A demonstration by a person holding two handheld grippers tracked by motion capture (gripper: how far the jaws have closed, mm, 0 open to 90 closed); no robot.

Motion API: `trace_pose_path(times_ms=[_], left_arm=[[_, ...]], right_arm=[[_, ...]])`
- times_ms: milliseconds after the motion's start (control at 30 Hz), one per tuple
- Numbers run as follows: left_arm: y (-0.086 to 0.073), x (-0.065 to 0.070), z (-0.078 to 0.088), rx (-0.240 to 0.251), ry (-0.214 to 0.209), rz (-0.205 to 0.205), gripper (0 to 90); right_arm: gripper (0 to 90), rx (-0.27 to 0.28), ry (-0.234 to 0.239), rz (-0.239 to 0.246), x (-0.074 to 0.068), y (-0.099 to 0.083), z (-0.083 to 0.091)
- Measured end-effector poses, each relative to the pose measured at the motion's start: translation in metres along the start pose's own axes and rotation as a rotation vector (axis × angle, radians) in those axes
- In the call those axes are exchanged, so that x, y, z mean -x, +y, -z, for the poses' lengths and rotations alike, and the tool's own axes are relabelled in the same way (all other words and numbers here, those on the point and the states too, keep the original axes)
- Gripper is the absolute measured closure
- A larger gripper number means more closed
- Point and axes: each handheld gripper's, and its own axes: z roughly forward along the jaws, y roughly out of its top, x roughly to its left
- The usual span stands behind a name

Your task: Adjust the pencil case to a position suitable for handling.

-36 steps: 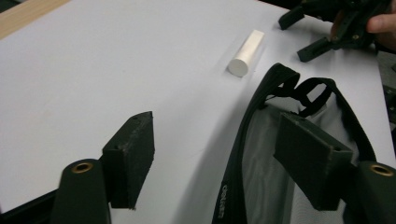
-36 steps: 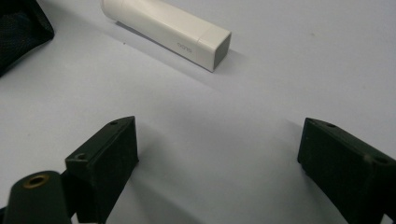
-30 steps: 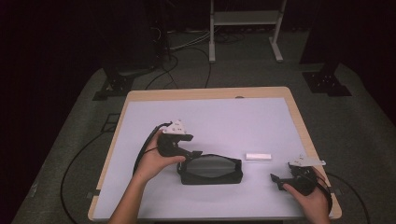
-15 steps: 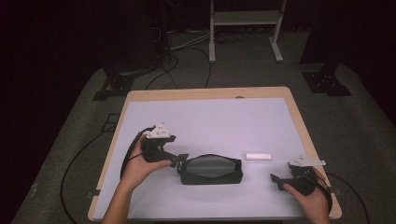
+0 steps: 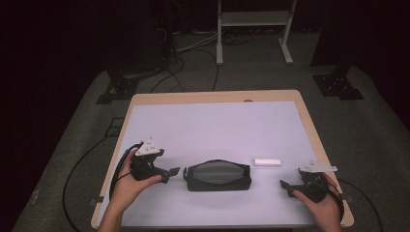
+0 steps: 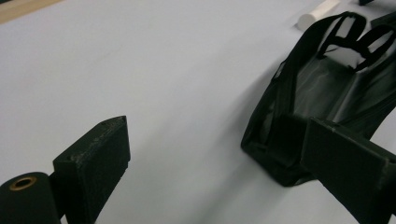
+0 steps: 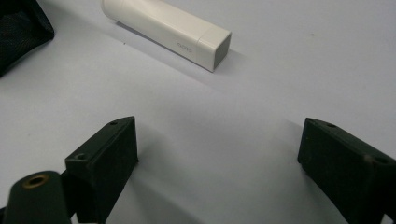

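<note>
While the high view shows both claws apart from the black pouch (image 5: 217,175), the left claw (image 6: 215,154), just widened, stands spread and empty; the right claw (image 7: 217,154), spread, faces a white tube (image 7: 166,30).

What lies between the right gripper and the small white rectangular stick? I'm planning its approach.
Only bare pale tabletop lies between the right gripper and the white stick, as the right gripper view shows.

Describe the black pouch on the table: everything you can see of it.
The black pouch is a soft, oblong bag of dark fabric with a greyish mesh-like panel. It lies flat on the table near the front edge, long side across. In the left gripper view its near end gapes open, with black loop straps at the far end. Nothing grips it; the left gripper sits just off its end, jaws open.
</note>
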Motion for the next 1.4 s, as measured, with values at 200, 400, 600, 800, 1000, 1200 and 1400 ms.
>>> trace_pose_path(times_ms=[200, 400, 600, 800, 1000, 1200, 1400], left_arm=[[-0.022, -0.003, 0.009, -0.022, 0.051, 0.044, 7.3], [-0.043, -0.001, 0.013, -0.056, 0.079, 0.071, 7.3], [-0.062, 0.0, 0.015, -0.069, 0.102, 0.102, 7.4], [-0.08, 0.002, 0.017, -0.068, 0.166, 0.12, 7.3], [-0.093, 0.004, 0.015, -0.066, 0.198, 0.134, 7.3], [-0.097, 0.003, 0.009, -0.092, 0.255, 0.128, 7.3], [-0.1, 0.0, 0.006, -0.107, 0.271, 0.146, 1.0]], right_arm=[[11.0, 0.0, 0.0, 0.0, 0.0, 0.0, 0.0], [11.0, 0.0, 0.0, 0.0, 0.0, 0.0, 0.0], [11.0, 0.0, -0.001, 0.001, 0.0, 0.0, 0.0], [11.0, 0.0, -0.001, 0.002, 0.0, 0.0, 0.0], [11.0, -0.001, -0.002, 0.002, 0.0, 0.0, 0.0], [11.1, -0.002, -0.004, 0.005, 0.0, 0.0, 0.0], [11.0, -0.003, -0.003, 0.004, 0.0, 0.0, 0.0]])
